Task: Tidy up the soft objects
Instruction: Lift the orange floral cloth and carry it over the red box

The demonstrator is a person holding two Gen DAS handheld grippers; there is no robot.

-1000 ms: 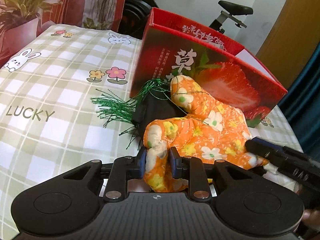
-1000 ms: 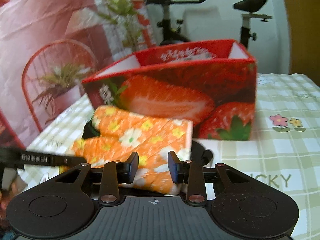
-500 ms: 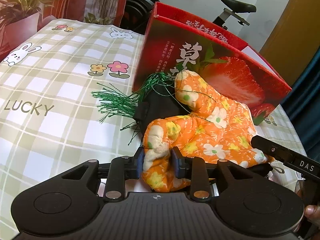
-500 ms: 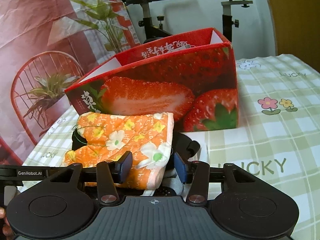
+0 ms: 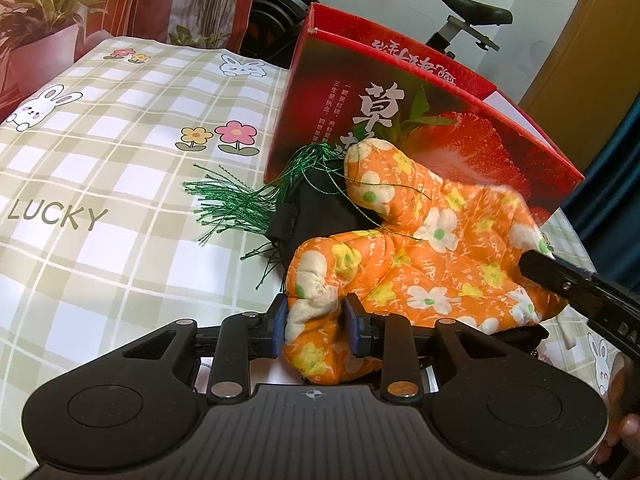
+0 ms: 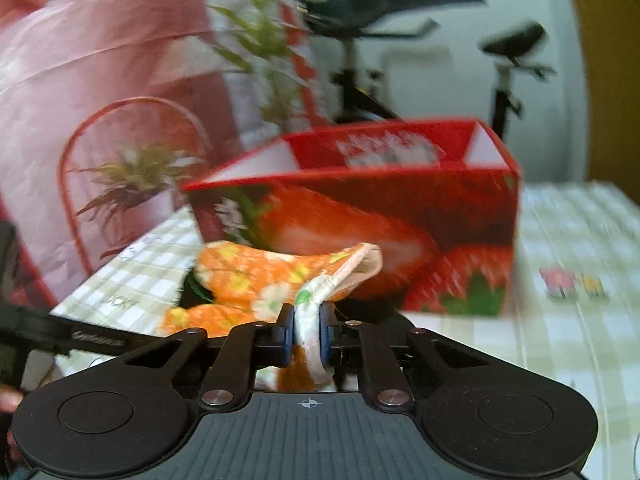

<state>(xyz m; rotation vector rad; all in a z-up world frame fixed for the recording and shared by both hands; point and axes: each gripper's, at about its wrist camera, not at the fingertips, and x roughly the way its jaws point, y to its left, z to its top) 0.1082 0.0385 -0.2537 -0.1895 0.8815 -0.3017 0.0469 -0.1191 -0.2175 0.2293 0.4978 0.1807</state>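
Nearest item, left wrist view: my left gripper (image 5: 314, 328), blue pads pinching a bunched end of the orange floral mitt (image 5: 420, 264) — a padded, quilted cloth printed with white and yellow flowers, soft and lumpy where it is squeezed. Right wrist view: my right gripper (image 6: 307, 334), jaws closing on the mitt's (image 6: 256, 276) cuff, the white-bound hem folded flat between the pads and pressed there; the cuff's open mouth lifts just past the fingertips. The mitt lies stretched between the two grippers, its long axis running from the left gripper's grip across to the right gripper's, so both hands are on it and neither is nearer. Beneath it, a black fabric item (image 5: 320, 208), dark and limp, shape unclear. Touching that, a bundle of green tinsel strands (image 5: 236, 200), thin, glittery, fanned out on the surface (image 5: 100, 152), which wears a glossy checked cloth with flowers, rabbits and the word LUCKY. Just behind the mitt stands the red strawberry box (image 5: 400, 120) — stiff printed card, open at the top, white inside; I judge it the likely destination, up and away from both grippers. Farthest: potted plants, an exercise bike, a white wall.
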